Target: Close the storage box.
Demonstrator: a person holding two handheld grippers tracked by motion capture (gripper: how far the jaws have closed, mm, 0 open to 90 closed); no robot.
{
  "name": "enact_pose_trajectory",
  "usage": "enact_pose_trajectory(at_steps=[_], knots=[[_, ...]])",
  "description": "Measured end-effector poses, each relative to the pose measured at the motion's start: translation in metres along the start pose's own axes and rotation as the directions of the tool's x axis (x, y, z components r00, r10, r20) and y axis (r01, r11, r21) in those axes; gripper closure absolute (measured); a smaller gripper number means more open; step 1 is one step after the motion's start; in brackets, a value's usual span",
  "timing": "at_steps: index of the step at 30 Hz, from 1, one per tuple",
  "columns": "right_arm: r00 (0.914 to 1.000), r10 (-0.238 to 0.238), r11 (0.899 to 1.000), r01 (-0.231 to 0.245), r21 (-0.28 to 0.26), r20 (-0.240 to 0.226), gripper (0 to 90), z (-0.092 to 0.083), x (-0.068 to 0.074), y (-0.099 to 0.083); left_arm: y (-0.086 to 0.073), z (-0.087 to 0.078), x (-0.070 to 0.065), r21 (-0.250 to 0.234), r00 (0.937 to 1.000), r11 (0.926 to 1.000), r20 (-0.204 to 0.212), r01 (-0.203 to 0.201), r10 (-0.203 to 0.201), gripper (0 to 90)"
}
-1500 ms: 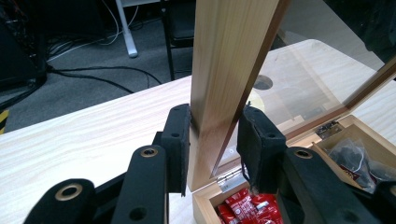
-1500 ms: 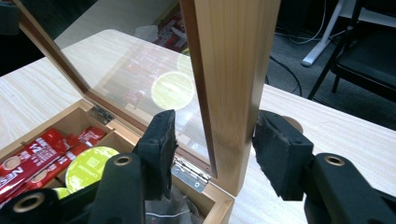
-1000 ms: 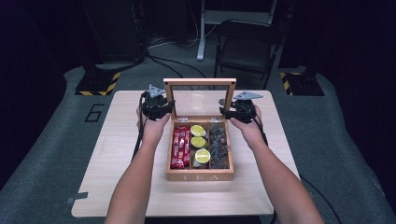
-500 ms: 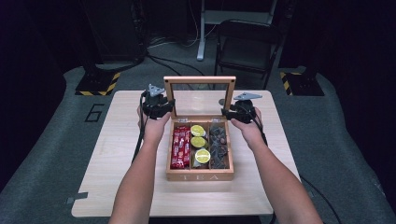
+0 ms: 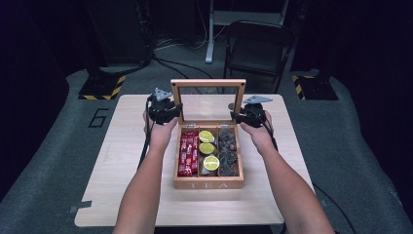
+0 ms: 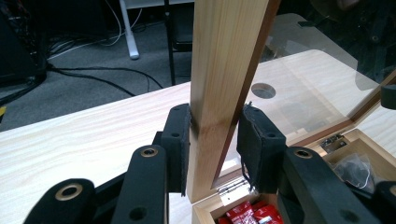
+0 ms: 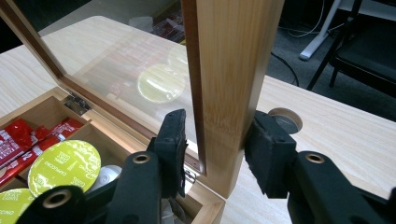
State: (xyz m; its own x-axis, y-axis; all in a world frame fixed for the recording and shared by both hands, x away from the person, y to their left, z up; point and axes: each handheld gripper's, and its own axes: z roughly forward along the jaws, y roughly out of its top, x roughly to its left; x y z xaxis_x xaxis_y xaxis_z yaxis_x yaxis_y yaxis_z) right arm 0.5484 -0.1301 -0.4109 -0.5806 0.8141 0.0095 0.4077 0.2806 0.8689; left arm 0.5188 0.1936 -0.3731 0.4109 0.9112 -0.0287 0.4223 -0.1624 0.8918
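Left jaws: my left gripper [image 6: 212, 140] is clamped on the left post of the lid frame [image 6: 224, 70], pads flat on both wooden faces, low down near the hinge [image 6: 229, 189].
Right jaws: my right gripper [image 7: 219, 149] straddles the frame's right post [image 7: 233, 84]; the jaws have just been closing, the outer pad is on the wood, and the inner pad looks at or just off the inner edge, so I cannot call that side firm.
Lid: stands upright at the 12 o'clock edge of the tea box [image 5: 208, 184], its glass pane [image 5: 207, 105] between my two grippers.
Box: sits mid-table [image 5: 122, 161], front wall at 6 o'clock to me.
Contents: red sachets [image 5: 188, 153] in the 9 o'clock compartment, yellow-green capsules [image 5: 208, 148] in the middle, dark wrapped pieces [image 5: 228, 151] at 3 o'clock.
Step in hand, judged: lid held at both posts, ready to swing on its hinges.
Handling note: I seat the right pads fully before moving, keep both hands level and move them together so the frame does not twist, and keep pads off the glass.
Risk, judged: uneven pull strains the hinges or drags the box.
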Motion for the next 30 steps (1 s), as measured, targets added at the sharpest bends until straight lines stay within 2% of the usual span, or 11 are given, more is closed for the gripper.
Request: enact_pose_trajectory(at_steps=[3,8,10,12,13,17,20,23,25,27,30], knots=[[1.0,-0.003,1.0,0.003,0.003,-0.004,60.5,-0.001,-0.001,0.0,0.0,0.0,0.001,0.009,1.0,0.9999,0.004,-0.007,0.007,64.4],[0.9998,0.013,1.0,-0.013,0.007,-0.014,63.5,-0.004,-0.004,0.002,-0.003,0.0,0.0,0.007,0.9999,1.0,0.016,-0.007,0.007,57.7],[0.9997,0.022,1.0,-0.022,0.0,-0.013,64.1,-0.005,-0.005,0.002,-0.006,-0.002,0.001,0.005,0.9997,1.0,0.022,0.007,-0.007,55.8],[0.9997,0.019,1.0,-0.019,0.005,-0.013,64.1,-0.004,-0.006,0.003,-0.008,-0.005,0.002,0.002,0.9997,1.0,0.025,-0.003,0.003,54.0],[0.9993,0.034,0.999,-0.034,0.008,-0.014,64.1,-0.004,-0.005,0.003,-0.009,-0.007,0.003,0.0,0.9995,1.0,0.031,-0.001,0.001,53.5],[0.9994,0.032,0.999,-0.032,0.008,-0.013,64.2,-0.003,-0.006,0.004,-0.012,-0.013,0.005,-0.003,0.9992,0.9998,0.037,0.017,-0.017,49.6],[0.999,0.041,0.999,-0.041,0.009,-0.015,64.1,-0.002,-0.007,0.005,-0.017,-0.02,0.008,0.004,0.9991,0.9999,0.041,0.011,-0.011,48.5],[0.9988,0.045,0.999,-0.044,0.021,-0.021,64.0,-0.001,-0.008,0.006,-0.023,-0.026,0.009,0.016,0.9987,0.9996,0.046,0.022,-0.023,48.3],[0.9981,0.054,0.998,-0.053,0.028,-0.028,64.0,-0.001,-0.009,0.007,-0.027,-0.031,0.007,0.033,0.9989,0.9994,0.045,0.012,-0.014,48.3],[0.9982,0.049,0.998,-0.047,0.034,-0.035,63.9,0.0,-0.01,0.008,-0.032,-0.034,0.003,0.047,0.9977,0.9988,0.067,-0.012,0.009,48.3],[0.9985,0.032,0.999,-0.031,0.036,-0.045,63.2,0.001,-0.012,0.01,-0.042,-0.037,-0.006,0.056,0.9941,0.9984,0.109,-0.008,0.001,48.3]])
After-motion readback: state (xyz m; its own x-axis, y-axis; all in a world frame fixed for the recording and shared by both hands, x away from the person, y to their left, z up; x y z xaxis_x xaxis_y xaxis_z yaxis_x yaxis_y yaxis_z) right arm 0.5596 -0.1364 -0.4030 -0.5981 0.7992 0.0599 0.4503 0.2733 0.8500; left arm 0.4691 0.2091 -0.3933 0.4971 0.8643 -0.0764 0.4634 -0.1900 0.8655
